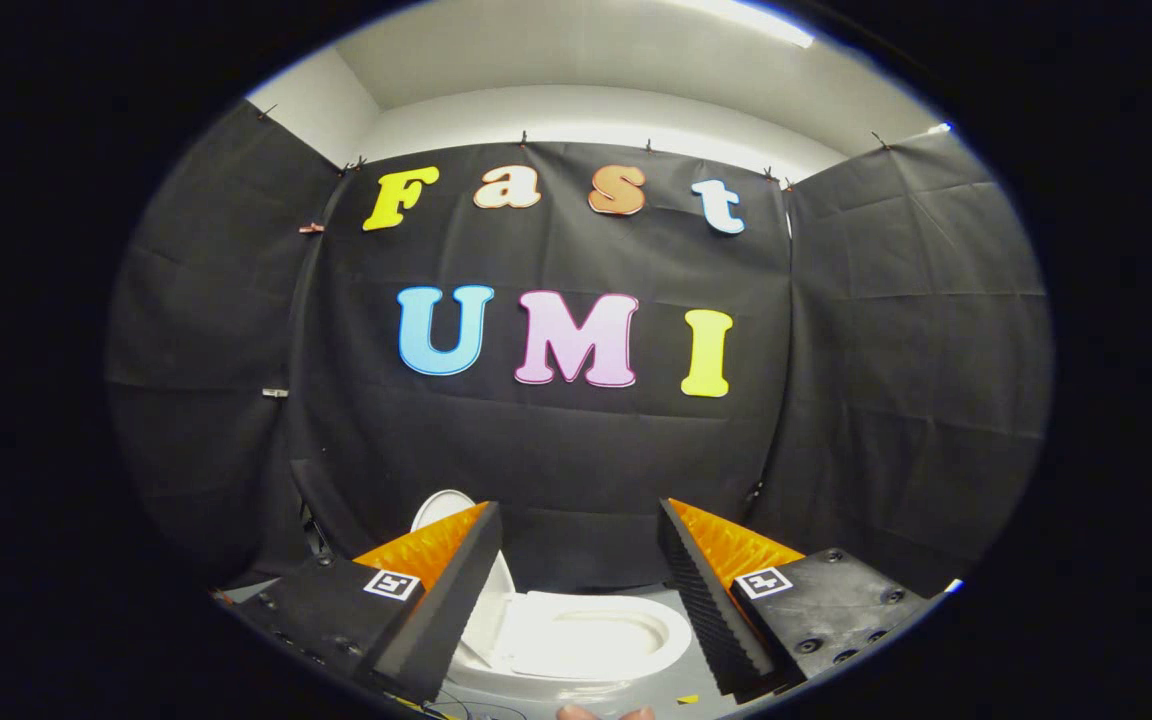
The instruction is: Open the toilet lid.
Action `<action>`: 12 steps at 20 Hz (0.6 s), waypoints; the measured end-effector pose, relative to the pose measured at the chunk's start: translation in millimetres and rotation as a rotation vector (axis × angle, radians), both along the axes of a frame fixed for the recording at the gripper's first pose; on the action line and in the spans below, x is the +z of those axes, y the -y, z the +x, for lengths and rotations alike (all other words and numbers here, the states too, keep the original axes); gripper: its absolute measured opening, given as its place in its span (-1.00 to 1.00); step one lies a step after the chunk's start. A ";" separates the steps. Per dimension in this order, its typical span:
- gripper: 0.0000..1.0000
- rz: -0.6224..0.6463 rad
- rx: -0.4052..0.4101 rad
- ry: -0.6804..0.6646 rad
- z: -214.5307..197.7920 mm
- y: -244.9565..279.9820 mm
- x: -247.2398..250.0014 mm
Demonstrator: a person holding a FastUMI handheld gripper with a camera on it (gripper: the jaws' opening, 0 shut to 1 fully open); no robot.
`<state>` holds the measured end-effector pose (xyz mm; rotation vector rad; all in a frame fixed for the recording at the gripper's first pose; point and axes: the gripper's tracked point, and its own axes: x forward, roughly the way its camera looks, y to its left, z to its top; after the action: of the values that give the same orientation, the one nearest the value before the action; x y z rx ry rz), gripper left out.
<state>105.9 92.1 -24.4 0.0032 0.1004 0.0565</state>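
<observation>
gripper fingers spread wide with nothing between them, white toilet sitting low between and just beyond the fingers, toilet lid standing upright behind the left finger, seat ring exposed, black cloth wall behind

Inventory, counted.

- Toilet: one, white, standing on the bench.
- Toilet lid: one, raised upright behind the bowl.
- Toilet seat: one ring, lying flat on the bowl.
- Tool: one, with two fingers spread wide apart, gripping nothing.
- Square printed markers: two, one on each finger mount.
- Ceiling light strip: one.
</observation>
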 end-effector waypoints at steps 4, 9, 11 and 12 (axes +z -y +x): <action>0.97 -0.009 -0.015 0.027 -13.7 31.5 1.9; 0.97 -0.044 -0.020 0.040 -37.0 55.8 -3.8; 0.97 -0.013 -0.019 0.034 -46.4 58.8 -6.0; 0.97 0.005 -0.019 0.032 -51.1 61.3 -7.0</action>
<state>54.8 30.8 -31.4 0.0084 0.0685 0.0374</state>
